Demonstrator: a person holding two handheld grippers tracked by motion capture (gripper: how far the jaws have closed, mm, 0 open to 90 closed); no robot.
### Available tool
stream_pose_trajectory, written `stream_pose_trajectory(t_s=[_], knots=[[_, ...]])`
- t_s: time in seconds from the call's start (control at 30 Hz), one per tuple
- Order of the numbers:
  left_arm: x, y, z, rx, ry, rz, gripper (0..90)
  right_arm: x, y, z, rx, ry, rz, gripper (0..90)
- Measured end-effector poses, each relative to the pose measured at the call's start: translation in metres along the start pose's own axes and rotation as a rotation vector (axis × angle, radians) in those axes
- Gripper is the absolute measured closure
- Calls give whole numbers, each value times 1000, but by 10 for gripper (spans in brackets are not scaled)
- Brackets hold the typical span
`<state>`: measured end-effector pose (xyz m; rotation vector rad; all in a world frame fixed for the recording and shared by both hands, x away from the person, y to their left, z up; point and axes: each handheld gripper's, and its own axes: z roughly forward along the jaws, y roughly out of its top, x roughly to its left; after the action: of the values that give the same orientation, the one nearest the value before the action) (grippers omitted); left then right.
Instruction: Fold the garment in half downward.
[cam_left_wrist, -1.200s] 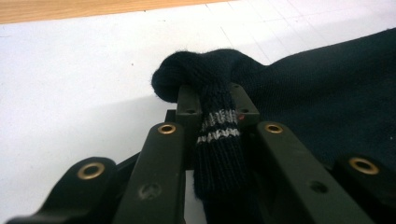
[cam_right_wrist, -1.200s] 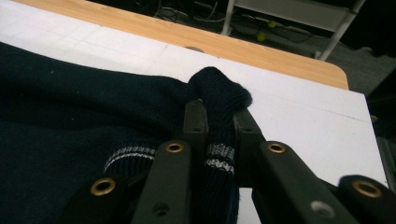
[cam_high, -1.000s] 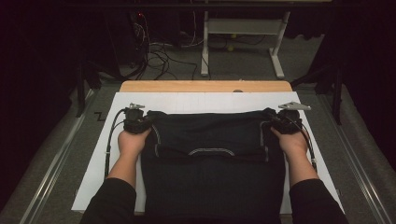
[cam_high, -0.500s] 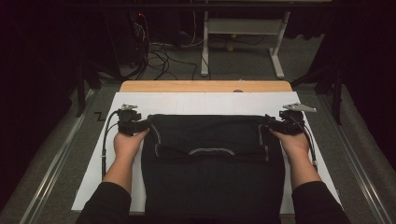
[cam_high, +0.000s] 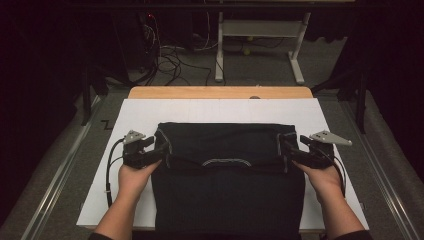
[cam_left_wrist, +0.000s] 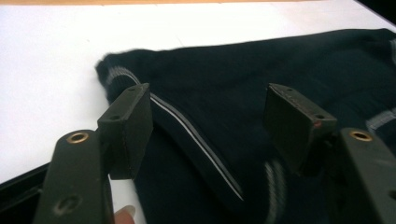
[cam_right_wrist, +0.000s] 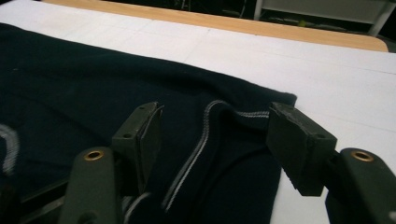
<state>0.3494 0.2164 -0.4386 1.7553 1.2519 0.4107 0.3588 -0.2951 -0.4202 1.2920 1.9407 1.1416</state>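
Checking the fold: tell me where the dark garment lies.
In the high view the dark garment lies mid-table on the white sheet, between the left claw and right claw.

My left gripper (cam_high: 159, 148) and right gripper (cam_high: 286, 148) sit level and well apart, both with jaws spread wide, forearms stretched forward.

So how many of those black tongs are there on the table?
2. The left tongs sit open at the dark garment's left edge; the right tongs sit open at its right edge.
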Motion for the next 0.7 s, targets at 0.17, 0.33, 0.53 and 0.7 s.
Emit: stream_pose_trajectory(t_s=[0.17, 0.33, 0.53, 0.7], knots=[[-9, -13, -5, -7, -29, 27, 273, 10, -9, -11, -20, 35, 1, 359], [-20, -20, 2, 40, -49, 64, 207, 23, -18, -17, -20, 42, -34, 307], [-26, -28, 19, 115, -54, 83, 252, 33, -35, -2, 52, 53, -46, 304], [-25, -27, 19, 84, -53, 79, 396, 36, -42, 7, 64, 43, -57, 398]])
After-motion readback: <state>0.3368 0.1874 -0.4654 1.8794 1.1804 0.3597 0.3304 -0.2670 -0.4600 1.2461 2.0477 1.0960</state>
